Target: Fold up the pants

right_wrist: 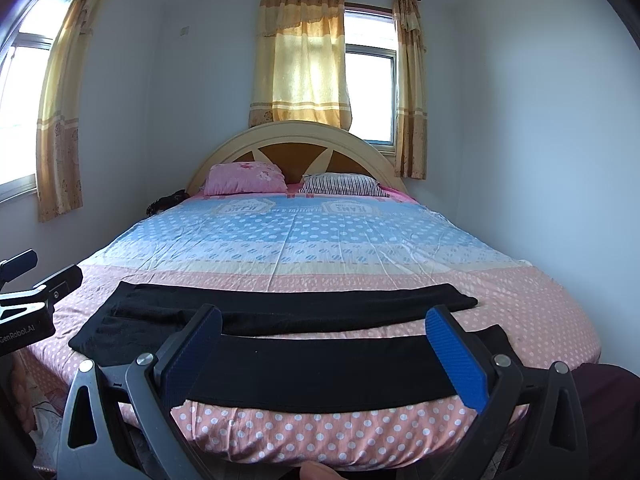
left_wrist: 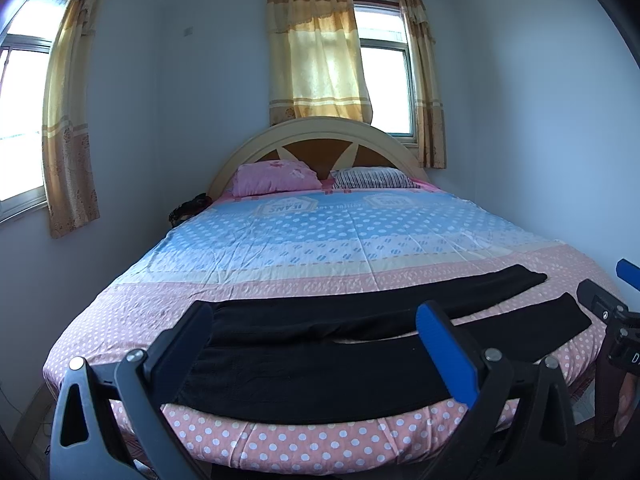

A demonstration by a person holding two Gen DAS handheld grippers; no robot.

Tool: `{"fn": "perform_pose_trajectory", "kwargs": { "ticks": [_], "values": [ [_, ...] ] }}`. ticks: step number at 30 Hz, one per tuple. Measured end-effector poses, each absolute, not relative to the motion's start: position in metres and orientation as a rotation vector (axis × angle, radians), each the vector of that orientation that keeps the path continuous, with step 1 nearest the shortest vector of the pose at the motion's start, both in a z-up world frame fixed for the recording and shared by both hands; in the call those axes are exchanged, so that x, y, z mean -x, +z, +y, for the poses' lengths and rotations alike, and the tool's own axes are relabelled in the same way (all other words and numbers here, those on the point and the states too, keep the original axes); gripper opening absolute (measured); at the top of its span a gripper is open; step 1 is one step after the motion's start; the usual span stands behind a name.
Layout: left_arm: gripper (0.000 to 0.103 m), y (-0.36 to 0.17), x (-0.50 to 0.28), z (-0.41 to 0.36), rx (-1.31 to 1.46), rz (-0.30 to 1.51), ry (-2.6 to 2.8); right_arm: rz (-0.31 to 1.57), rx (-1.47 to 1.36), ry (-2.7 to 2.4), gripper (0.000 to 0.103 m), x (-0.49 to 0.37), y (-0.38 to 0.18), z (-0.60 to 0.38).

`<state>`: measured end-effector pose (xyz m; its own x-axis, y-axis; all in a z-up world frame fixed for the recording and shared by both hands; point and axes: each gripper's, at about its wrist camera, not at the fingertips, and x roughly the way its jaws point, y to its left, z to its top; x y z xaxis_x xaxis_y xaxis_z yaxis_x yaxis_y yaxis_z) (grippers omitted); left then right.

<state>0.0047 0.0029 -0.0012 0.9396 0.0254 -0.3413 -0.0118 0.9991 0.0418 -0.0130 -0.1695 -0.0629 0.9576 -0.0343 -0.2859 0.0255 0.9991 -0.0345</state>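
Both the left tongs point(left_wrist: 316, 344) and right tongs point(right_wrist: 324, 348) are hovering spread, gripping nothing, over the pants point(left_wrist: 320, 380), risking pinching the sheet point(left_wrist: 320, 444) too

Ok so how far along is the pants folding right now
Barely started. The black pants lie spread flat across the foot of the bed, legs apart, no fold visible. The left gripper and right gripper are both open, holding nothing. Every fold is left, starting with laying one leg over the other.
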Motion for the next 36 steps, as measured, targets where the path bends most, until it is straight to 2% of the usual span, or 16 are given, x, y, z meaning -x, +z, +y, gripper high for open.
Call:
{"fn": "perform_pose_trajectory", "kwargs": {
  "ticks": [36],
  "values": [
    [0.103, -0.006, -0.011, 0.017, -0.037, 0.362, 0.027, 0.312, 0.039, -0.035, 0.102, 0.006, -0.068, -0.169]
  ]
}}
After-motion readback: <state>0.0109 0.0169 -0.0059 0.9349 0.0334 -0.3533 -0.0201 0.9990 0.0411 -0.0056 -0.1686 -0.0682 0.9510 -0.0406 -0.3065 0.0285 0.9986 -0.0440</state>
